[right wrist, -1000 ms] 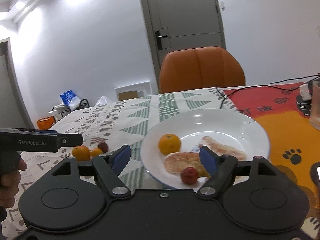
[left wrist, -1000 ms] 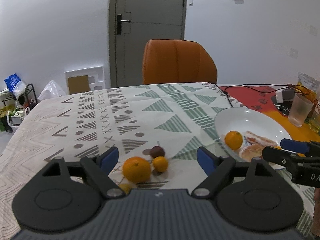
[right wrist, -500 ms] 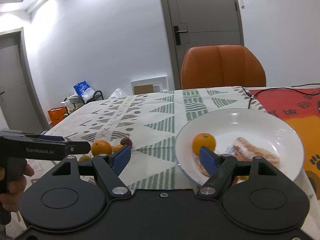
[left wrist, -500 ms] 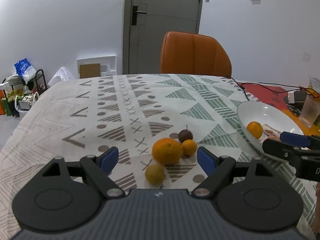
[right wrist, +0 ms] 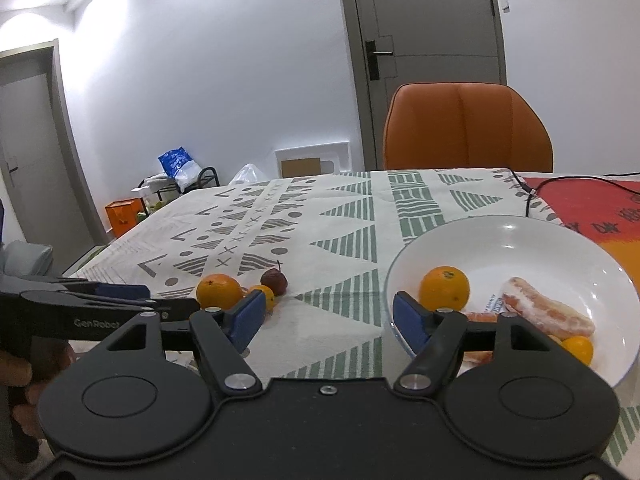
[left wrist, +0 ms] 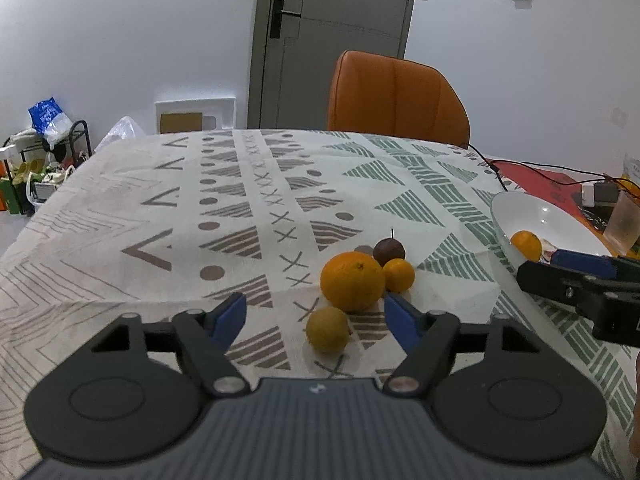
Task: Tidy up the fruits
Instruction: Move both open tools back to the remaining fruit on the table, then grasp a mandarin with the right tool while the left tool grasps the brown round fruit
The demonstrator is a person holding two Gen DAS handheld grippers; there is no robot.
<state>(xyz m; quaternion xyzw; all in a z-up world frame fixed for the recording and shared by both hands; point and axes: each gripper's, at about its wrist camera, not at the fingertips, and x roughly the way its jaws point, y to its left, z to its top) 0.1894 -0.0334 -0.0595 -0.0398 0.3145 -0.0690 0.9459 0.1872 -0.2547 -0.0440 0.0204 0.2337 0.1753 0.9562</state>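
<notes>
The left gripper (left wrist: pixel 314 316) hovers low over the patterned tablecloth (left wrist: pixel 168 216), its jaws closing with nothing pressed between them; the yellow lemon (left wrist: pixel 328 330) lies in the gap. At its 12 o'clock the large orange (left wrist: pixel 352 286) touches a small tangerine (left wrist: pixel 399 275) and a dark plum (left wrist: pixel 389 251). The right gripper (right wrist: pixel 330 320) is closing too, empty, pointed at the near rim of the white bowl (right wrist: pixel 560 248), which holds an orange (right wrist: pixel 444 288) and peeled segments (right wrist: pixel 544 314) at 3 o'clock.
</notes>
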